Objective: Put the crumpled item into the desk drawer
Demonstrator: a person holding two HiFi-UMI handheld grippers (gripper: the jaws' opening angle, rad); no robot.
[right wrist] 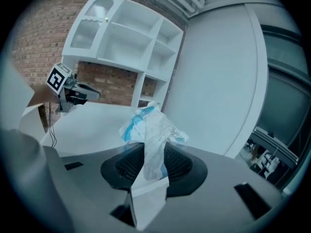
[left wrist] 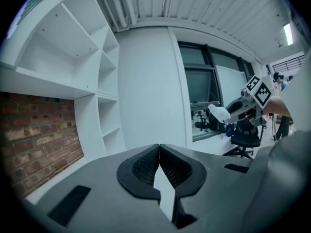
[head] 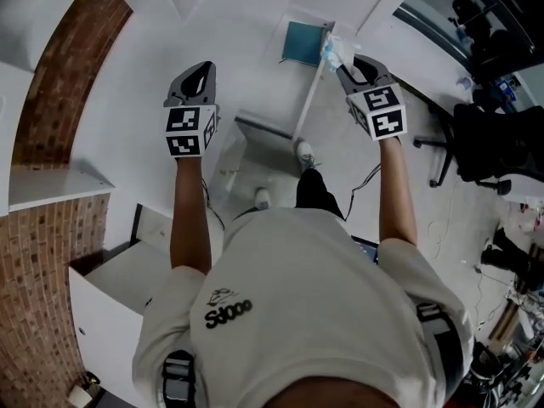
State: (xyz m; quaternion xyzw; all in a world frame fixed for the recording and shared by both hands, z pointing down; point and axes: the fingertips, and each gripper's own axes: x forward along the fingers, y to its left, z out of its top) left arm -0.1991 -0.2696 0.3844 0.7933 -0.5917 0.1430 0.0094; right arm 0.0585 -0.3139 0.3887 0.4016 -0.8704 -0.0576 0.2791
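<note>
Well, at the far left of the head view a brick wall (head: 47, 134) curves down the frame, and a white ledge (head: 51, 192) juts out from it. Right of that, in the upper middle, my left claw (head: 198, 73) is held out at the end of my bare forearm. In its own view the two pads meet at their tips, narrow as can be, with nothing between them. Beyond them, white shelves (left wrist: 92, 57) fill the upper left of that view and a dark window (left wrist: 204, 91) sits right of centre.

Near the centre of the head view my shoes (head: 304, 153) show on the pale floor, and above them a teal panel (head: 302, 42) lies near the top edge. I cannot tell from these views which white piece is the desk drawer.

Just right of the teal panel, my right claw (head: 350, 66) is stretched out from my other forearm. It grips the crumpled item (head: 333, 51), a white scrap with blue print. In the right claw's own view the item stands at the centre of the frame, pinched between both pads and bunching up above them. It touches nothing else.

At the far right of the head view, a black office chair (head: 489, 147) stands well apart from both claws.
</note>
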